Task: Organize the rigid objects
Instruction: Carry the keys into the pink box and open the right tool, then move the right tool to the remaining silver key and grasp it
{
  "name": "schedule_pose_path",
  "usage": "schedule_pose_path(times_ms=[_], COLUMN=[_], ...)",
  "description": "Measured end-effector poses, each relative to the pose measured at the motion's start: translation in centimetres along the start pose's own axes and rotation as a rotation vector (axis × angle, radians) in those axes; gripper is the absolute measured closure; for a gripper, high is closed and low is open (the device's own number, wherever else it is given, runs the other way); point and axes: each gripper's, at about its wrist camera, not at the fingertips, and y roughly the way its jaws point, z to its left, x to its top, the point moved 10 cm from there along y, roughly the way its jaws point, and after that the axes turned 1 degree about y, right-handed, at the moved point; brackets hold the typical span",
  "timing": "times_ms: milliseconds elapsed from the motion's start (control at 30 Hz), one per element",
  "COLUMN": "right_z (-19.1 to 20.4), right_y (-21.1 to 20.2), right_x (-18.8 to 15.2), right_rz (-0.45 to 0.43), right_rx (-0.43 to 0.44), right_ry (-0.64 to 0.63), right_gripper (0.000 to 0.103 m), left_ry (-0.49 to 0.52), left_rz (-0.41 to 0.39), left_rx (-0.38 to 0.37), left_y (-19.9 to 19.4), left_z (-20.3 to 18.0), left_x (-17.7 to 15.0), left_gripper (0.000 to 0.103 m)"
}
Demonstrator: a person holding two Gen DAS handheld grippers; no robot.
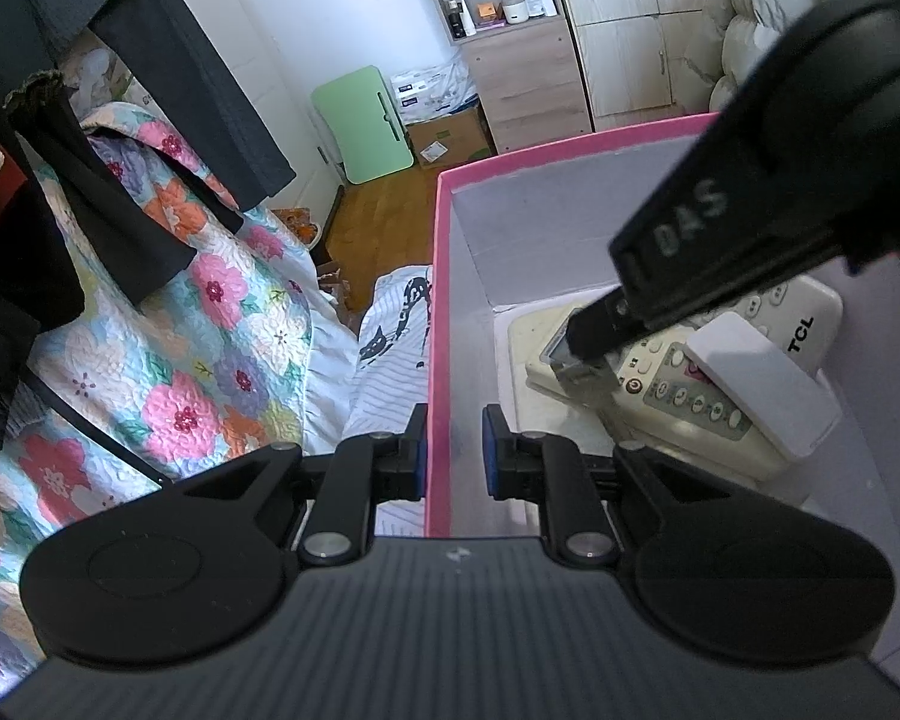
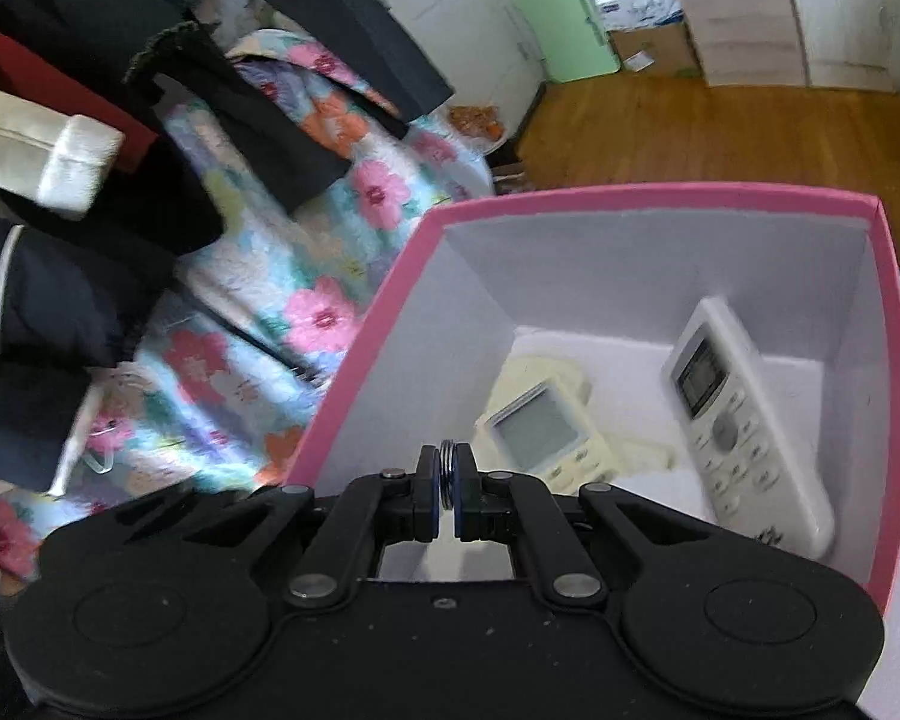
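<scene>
A pink box with a white inside stands on the bed. My left gripper straddles its near wall, with the wall touching the left pad and a small gap to the right pad. Inside lie a cream remote, a white TCL remote and a small white block. My right gripper is over the box, shut on a thin ring-shaped metal object. It enters the left wrist view from the upper right. The right wrist view shows the cream remote and a white remote.
A floral quilt covers the bed to the left, with dark clothes hanging over it. A green folding table, cardboard boxes and a wooden cabinet stand across the wooden floor.
</scene>
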Motion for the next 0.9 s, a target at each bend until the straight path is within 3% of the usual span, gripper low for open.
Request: schedule_pose_path(times_ms=[100, 167, 533, 700, 900], right_z=[-0.5, -0.6, -2.9, -6.2, -11.6], right_y=[-0.5, -1.7, -13.2, -18.1, -21.0], right_x=[0.5, 0.8, -0.2, -1.9, -4.5], right_rz=[-0.037, -0.069, -0.201, -0.249, -0.279], right_rx=[-0.068, -0.091, -0.182, -0.254, -0.341], right_ry=[-0.04, -0.059, -0.166, -0.177, -0.168], right_gripper=[0.086, 0.065, 0.058, 0.054, 0.049], left_ry=[0.003, 0.008, 0.016, 0.019, 0.031], left_rz=[0.0, 0.0, 0.003, 0.004, -0.001], left_rx=[0.003, 0.005, 0.007, 0.009, 0.02], left_y=[0.0, 0.0, 0.1, 0.1, 0.0], left_z=[0.1, 0.1, -0.1, -0.3, -0.6], left_x=[0.0, 0.0, 0.0, 0.0, 0.0], left_gripper=[0.089, 0.089, 0.087, 0.087, 0.087])
